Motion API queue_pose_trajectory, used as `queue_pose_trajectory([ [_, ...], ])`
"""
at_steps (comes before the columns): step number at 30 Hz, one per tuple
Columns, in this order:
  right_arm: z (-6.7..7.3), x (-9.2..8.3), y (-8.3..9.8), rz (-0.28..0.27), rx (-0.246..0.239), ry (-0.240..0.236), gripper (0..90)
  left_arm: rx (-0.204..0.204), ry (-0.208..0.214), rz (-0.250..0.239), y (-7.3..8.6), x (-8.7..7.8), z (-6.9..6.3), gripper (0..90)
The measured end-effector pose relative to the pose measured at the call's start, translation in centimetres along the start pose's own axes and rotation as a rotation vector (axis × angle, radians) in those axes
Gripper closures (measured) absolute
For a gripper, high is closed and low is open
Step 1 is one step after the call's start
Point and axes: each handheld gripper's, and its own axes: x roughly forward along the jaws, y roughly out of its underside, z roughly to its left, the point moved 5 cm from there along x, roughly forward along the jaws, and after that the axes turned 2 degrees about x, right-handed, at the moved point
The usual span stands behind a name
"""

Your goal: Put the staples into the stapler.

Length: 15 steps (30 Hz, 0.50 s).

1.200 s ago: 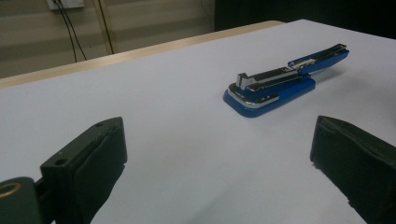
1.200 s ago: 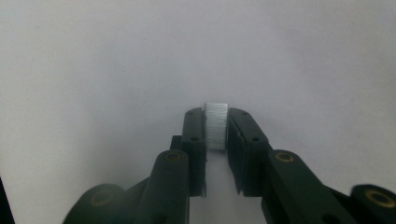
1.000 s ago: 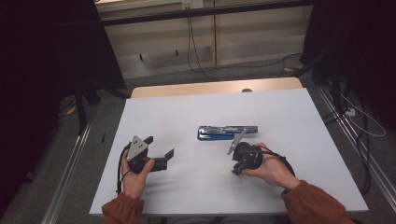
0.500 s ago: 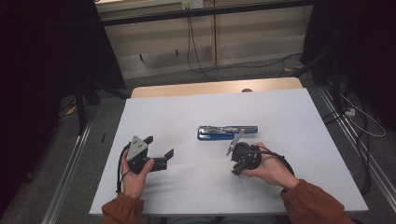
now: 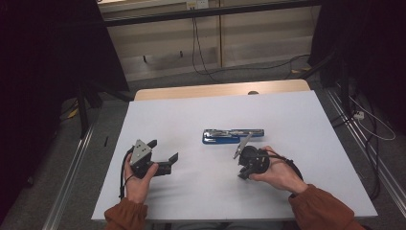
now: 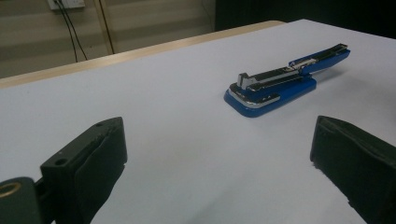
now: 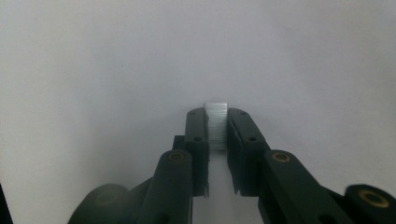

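- We hold a strip of staples (image 7: 216, 123) pinched between the jaws of the right gripper (image 7: 216, 128); it is silvery, finely ribbed across its length, and its squared end stands just past the jaw tips.
- Against the pictures from a second ago and half a second ago, we find no change: the strip sits in the same clamp, both hands keep their places, and the stapler lies where it lay.
- In the high view the right gripper (image 5: 250, 162) sits in our right hand (image 5: 277, 173) low over the table, on the near side of the stapler and just beside it, its nose tipped toward the sheet.
- The stapler (image 5: 233, 135) lies flat near the middle of the white table top (image 5: 306, 124), long axis running across our view. Its base is blue, its upper arm bright metal.
- From the left gripper view the stapler (image 6: 285, 80) looks swung open, the metal magazine lying along the blue base and the blue top arm stretched out behind it.
- The left gripper (image 5: 160, 155) rests in our left hand (image 5: 138, 178) well to the left of the stapler, jaws spread wide with nothing between them.
- Beyond the far edge of the white top we see a strip of bare wood (image 5: 215, 91).
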Motion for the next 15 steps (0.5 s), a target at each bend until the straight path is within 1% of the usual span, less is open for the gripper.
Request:
queue_pose_trajectory([
  [4,-0.21,-0.34,-0.05,-0.018,0.007,0.001,79.2,0.000,0.000,0.001,0.00,0.01,0.00,3.9],
  [6,-0.33,-0.35,-0.08,-0.024,-0.003,-0.002,79.2,0.001,0.001,0.001,0.02,0.03,0.00,3.9],
  [7,-0.32,-0.38,-0.13,-0.027,0.002,-0.003,79.2,0.002,0.000,0.004,0.02,0.02,0.00,3.9],
  [11,-0.47,-0.58,-0.23,-0.041,-0.003,-0.009,79.2,-0.003,0.001,0.000,0.01,0.02,-0.02,3.9],
  [12,-0.52,-0.67,-0.30,-0.052,0.006,-0.007,79.2,0.001,0.002,0.003,0.02,0.00,-0.01,3.9],
  [13,-0.63,-0.82,-0.34,-0.058,0.006,-0.005,79.2,0.000,0.002,0.003,0.03,0.00,-0.04,3.9],
  [14,-0.68,-0.93,-0.42,-0.071,0.001,-0.014,79.3,0.002,0.005,0.003,0.03,0.01,-0.07,3.9],
  [15,-0.79,-1.06,-0.47,-0.079,0.002,-0.010,79.2,0.001,0.008,0.005,0.04,0.02,-0.12,3.9],
])
